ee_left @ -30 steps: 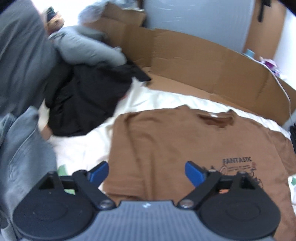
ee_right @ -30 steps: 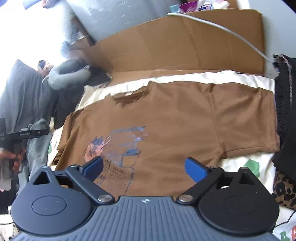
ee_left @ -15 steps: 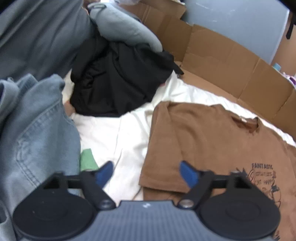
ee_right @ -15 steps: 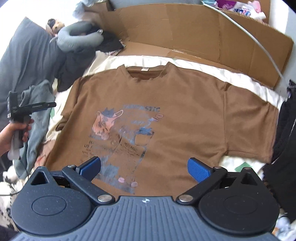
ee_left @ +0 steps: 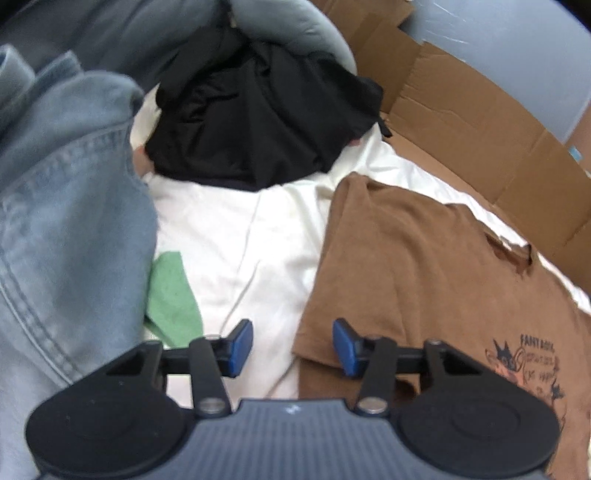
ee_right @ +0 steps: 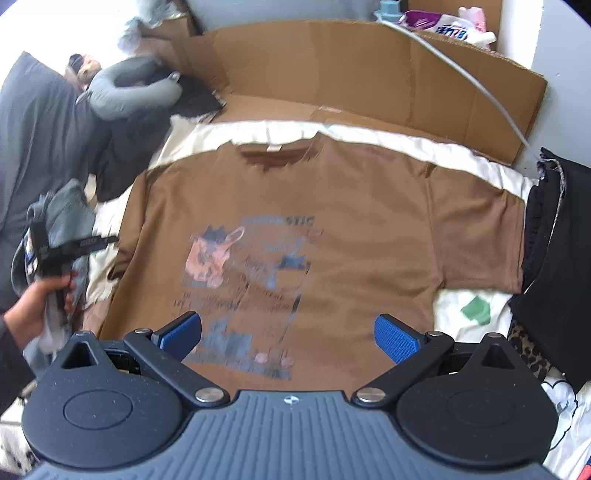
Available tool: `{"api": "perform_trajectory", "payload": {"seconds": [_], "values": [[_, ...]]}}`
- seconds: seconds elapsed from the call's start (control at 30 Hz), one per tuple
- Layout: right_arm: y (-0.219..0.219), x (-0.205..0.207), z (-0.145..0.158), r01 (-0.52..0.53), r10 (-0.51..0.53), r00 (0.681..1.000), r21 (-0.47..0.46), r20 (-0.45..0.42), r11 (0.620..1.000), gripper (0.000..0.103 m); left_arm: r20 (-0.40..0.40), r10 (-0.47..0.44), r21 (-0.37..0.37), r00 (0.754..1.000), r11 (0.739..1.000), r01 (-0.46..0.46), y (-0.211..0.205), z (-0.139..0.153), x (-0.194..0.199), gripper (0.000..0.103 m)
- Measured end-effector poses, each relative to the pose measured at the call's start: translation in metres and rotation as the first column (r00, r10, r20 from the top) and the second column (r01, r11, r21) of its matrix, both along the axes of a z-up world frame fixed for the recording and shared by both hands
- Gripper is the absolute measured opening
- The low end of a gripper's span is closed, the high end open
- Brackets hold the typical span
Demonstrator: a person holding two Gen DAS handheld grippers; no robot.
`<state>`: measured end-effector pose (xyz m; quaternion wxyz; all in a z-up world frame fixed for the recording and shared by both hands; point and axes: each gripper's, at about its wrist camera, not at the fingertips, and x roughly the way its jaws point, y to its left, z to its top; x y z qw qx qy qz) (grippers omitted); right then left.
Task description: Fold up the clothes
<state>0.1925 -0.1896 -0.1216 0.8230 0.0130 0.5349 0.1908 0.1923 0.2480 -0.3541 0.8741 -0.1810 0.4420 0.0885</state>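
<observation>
A cream bedsheet covers the work surface, hemmed at the far side by flattened brown cardboard panels standing against a pale wall. On my right wrist view the brown short-sleeved T-shirt with a printed graphic lies spread flat and face up in the middle of the sheet, collar toward the cardboard; its print is smeared by motion blur, so I cannot read the lettering there, and its hem is hidden behind my right gripper. That gripper hangs above the shirt with its blue pads spread wide and nothing between them. My left gripper sits over the shirt's sleeve corner: its jaws are closing, with the sleeve's edge and bare sheet below the gap, but I cannot tell from this angle whether the cloth is actually between the pads, and they do not appear to press on it. A crumpled black garment lies beyond, partly under a grey neck pillow that is cut off at the top. A light blue denim piece fills the left edge, out of focus, overlapping a green patch on the sheet. At the right wrist view's left edge a hand grips the left tool's handle, partly cropped.
</observation>
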Motion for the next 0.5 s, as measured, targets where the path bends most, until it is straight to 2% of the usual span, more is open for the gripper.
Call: {"api": "perform_trajectory", "payload": {"seconds": [0.03,0.1,0.13,0.17,0.3,0.33,0.5], "values": [[0.002,-0.003,-0.001,-0.014,0.014,1.0,0.0,0.003,1.0,0.103,0.006,0.001,-0.012,1.0,1.0,0.0,0.0,-0.002,0.0,0.05],[0.004,-0.007,-0.006,-0.024,0.024,1.0,-0.018,0.007,1.0,0.103,0.018,0.003,-0.042,1.0,0.999,-0.002,0.0,-0.006,0.0,0.035],[0.006,-0.007,-0.009,-0.025,0.025,1.0,-0.031,0.003,0.999,0.103,0.021,0.005,-0.049,1.0,0.999,-0.004,0.0,-0.007,0.0,0.021],[0.009,-0.006,-0.012,-0.028,0.028,1.0,-0.035,-0.005,0.999,0.103,0.019,0.011,-0.043,1.0,0.999,-0.01,-0.001,-0.009,0.0,0.019],[0.012,-0.008,-0.018,-0.064,0.065,0.998,-0.022,0.003,0.998,0.103,0.012,0.033,-0.057,0.999,0.998,-0.033,-0.006,-0.018,-0.001,0.019],[0.011,-0.01,-0.021,-0.066,0.066,0.998,-0.032,-0.005,0.997,0.103,0.01,0.03,-0.047,1.0,0.998,-0.029,-0.008,-0.02,-0.001,0.021],[0.011,-0.017,-0.04,-0.073,0.071,0.997,-0.059,-0.041,0.996,0.103,0.013,0.021,-0.012,1.0,1.0,-0.021,-0.015,-0.023,-0.002,0.021]]}}
